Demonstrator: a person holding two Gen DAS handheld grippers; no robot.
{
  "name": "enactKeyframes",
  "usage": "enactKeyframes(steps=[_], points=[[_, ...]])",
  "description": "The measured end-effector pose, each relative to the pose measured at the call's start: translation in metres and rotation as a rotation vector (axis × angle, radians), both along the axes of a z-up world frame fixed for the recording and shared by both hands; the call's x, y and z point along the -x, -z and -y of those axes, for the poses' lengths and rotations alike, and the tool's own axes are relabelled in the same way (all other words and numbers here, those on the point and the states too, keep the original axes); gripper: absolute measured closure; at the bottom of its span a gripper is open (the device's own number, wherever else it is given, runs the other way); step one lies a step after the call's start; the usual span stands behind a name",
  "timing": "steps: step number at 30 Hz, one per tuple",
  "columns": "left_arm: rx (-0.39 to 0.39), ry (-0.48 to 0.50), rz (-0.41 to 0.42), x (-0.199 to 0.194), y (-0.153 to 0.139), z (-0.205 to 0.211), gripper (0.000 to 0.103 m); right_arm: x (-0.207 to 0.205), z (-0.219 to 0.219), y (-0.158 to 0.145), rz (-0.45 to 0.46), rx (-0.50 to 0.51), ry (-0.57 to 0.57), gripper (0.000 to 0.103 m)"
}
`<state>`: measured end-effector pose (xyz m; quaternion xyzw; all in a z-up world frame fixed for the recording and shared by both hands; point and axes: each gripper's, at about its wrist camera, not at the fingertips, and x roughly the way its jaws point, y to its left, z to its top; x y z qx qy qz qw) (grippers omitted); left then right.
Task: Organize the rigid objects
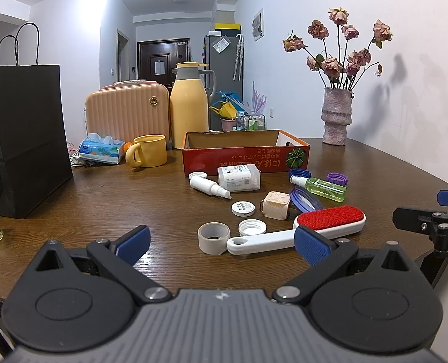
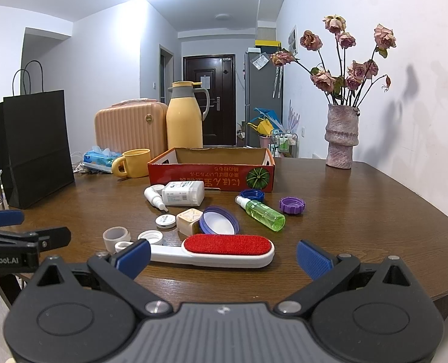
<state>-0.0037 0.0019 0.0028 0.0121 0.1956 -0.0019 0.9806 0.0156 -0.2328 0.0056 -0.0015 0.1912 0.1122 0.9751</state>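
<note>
Both grippers, left [image 1: 222,242] and right [image 2: 222,255], have wide fingers; the stiff, light white plastic brush with a red pad [image 2: 214,251] at 12 o'clock looks easiest grabbed by its handle.

Both grippers [image 1: 222,243] [image 2: 222,257] are wearing black arms and ribbed blue pads [image 1: 311,246]. Silver screws are showing at the pivots. White lettering is running along one.

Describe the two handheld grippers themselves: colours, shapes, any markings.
Both match. The left gripper has a grey ribbed body, two black round housings with triangular cut-outs, black linkage arms with silver pivot bolts, and blue textured pads. The right gripper looks identical. Seen from the right wrist camera, the left one's side bears white lettering ending "enRobot.AI". No cables or sleeves show.
</note>
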Motion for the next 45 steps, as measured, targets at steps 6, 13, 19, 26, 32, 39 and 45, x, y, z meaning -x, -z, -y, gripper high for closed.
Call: enactKeyframes(steps=[6,13,19,26,32,39,45], points=[[0.000,0.001,0.001,0.000,0.000,0.000,0.000,0.000,0.000,0.000,0.000,0.000,0.000,0.000],[0.000,0.000,0.002,0.000,0.000,0.000,0.000,0.000,0.000,0.000,0.000,0.001,0.000,0.000],[0.002,0.000,0.002,0.000,-0.003,-0.002,0.000,0.000,0.000,0.000,-0.003,0.001,-0.001,0.000],[0.002,-0.001,0.002,0.000,-0.003,-0.001,0.000,-0.002,0.001,0.001,-0.010,0.008,-0.007,0.000],[0.001,0.002,-0.003,-0.002,-0.005,0.000,0.000,-0.006,0.002,0.003,-0.021,0.012,-0.016,0.000],[0.006,0.000,-0.031,-0.015,0.006,0.002,0.000,-0.017,0.003,0.009,-0.037,0.026,-0.021,0.000],[0.011,-0.005,-0.059,-0.029,0.013,0.000,0.000,-0.032,0.003,0.015,-0.061,0.044,-0.029,0.000]])
